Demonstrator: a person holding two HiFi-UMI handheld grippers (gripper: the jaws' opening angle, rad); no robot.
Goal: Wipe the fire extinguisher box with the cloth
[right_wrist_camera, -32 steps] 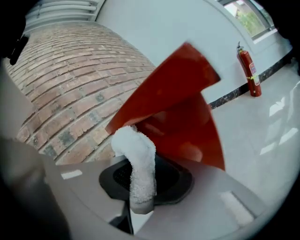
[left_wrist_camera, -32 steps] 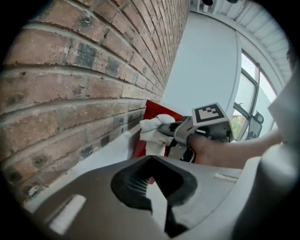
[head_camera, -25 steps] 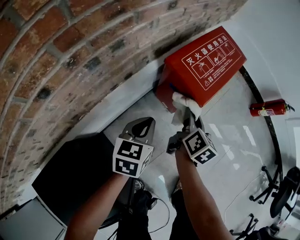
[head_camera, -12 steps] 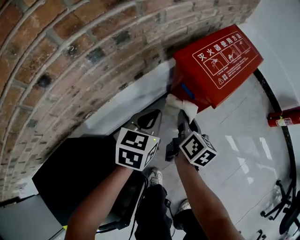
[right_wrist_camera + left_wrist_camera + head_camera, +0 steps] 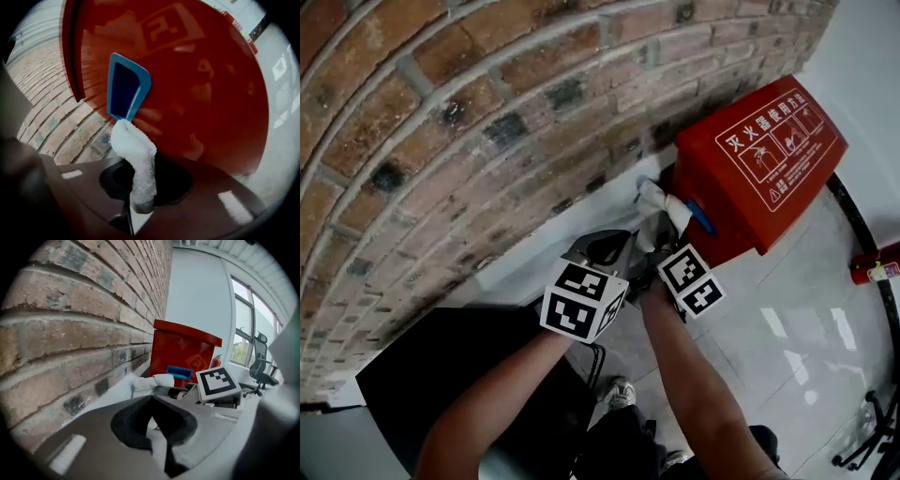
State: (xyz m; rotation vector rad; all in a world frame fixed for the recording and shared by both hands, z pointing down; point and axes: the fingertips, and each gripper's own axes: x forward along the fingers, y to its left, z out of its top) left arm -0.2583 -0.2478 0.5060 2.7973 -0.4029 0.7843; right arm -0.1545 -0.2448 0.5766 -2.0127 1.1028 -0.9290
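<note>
The red fire extinguisher box [image 5: 759, 169] stands against the brick wall, with white print on its lid. A blue recessed handle [image 5: 698, 217] sits on its near end face. My right gripper [image 5: 664, 234] is shut on a white cloth [image 5: 661, 202], which is held up at that end face. In the right gripper view the cloth [image 5: 136, 159] rises from the gripper [image 5: 139, 199] and its tip meets the lower end of the blue handle [image 5: 126, 86] on the box [image 5: 197, 93]. My left gripper [image 5: 602, 248] hangs just left of the right one, shut and holding nothing. Its own view shows the gripper [image 5: 152, 404], the cloth [image 5: 150, 382] and the box [image 5: 180, 350].
A brick wall [image 5: 487, 103] with a white skirting strip [image 5: 553, 244] runs along the left. A black object [image 5: 441, 394] lies at the lower left. A red fire extinguisher [image 5: 877, 267] lies on the glossy floor at right. An office chair [image 5: 262, 369] stands by the windows.
My right gripper has carried the cloth from the box's front corner up to its end face by the blue handle, nearer the wall. The left gripper followed alongside.
</note>
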